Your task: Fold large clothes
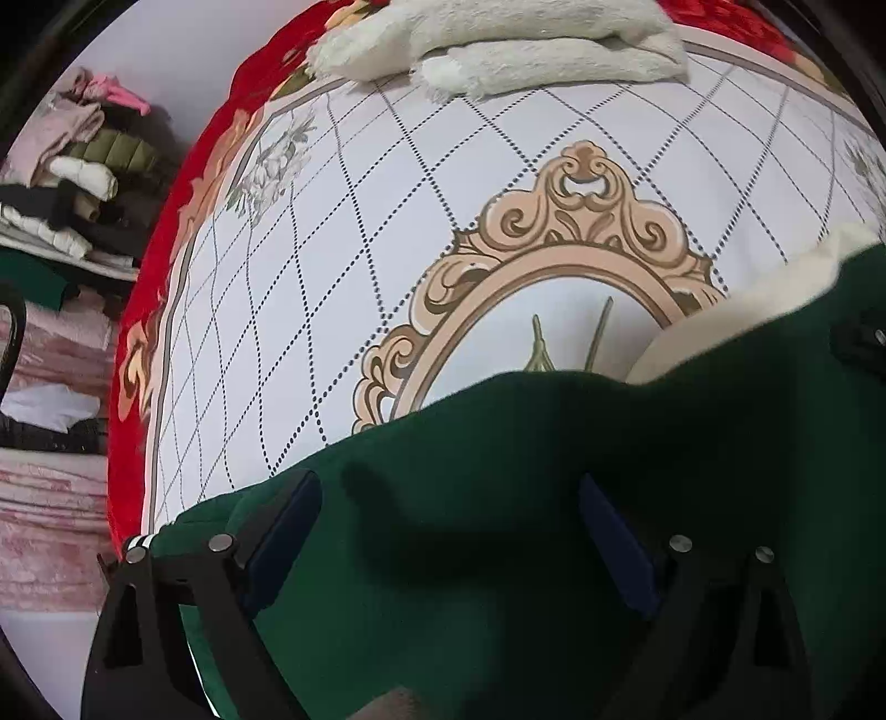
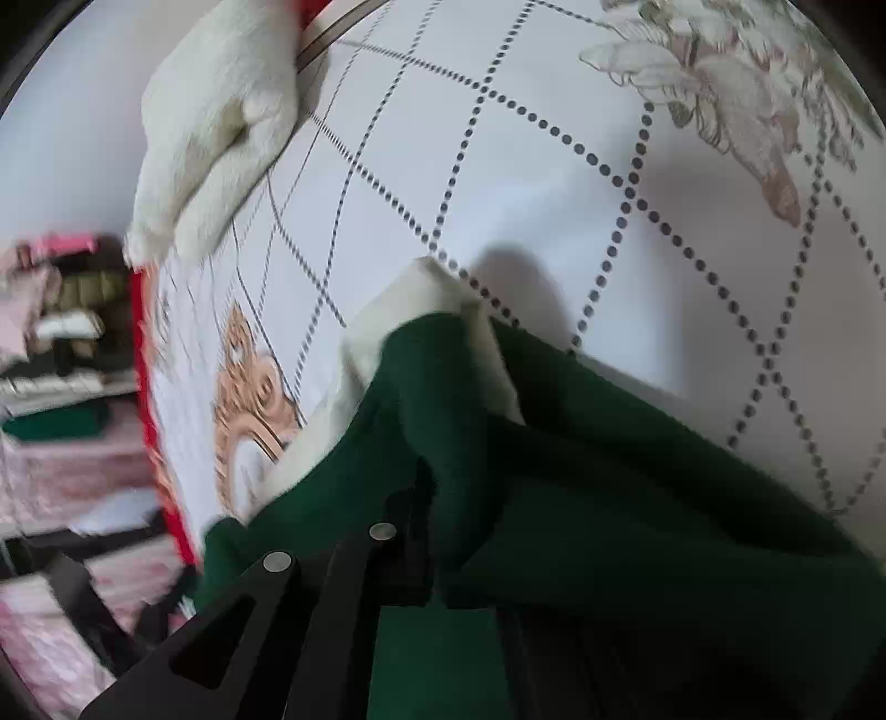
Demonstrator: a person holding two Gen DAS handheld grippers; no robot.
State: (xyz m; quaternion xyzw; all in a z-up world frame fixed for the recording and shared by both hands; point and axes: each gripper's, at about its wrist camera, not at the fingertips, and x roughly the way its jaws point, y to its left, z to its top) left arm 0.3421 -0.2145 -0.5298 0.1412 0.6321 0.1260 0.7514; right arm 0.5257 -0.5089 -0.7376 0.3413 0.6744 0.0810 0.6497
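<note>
Right gripper [image 2: 437, 498] pinches a fold of the green garment [image 2: 609, 526], lifted over the patterned bedspread [image 2: 554, 194]. Left gripper [image 1: 448, 526] jaws wide above the same garment, near edge. Folded cream towel [image 1: 498, 50] far side.

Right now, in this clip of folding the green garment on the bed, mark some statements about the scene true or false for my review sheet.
1. The left claw stands open over the green garment. True.
2. The right claw is open and empty. False: it is shut on a bunched fold of the green garment.
3. A folded white fluffy garment lies at the far edge of the bedspread. True.
4. The bedspread is plain blue. False: it is white with a dotted diamond grid and an ornate oval frame.
5. Stacked clothes sit beside the bed. True.
</note>
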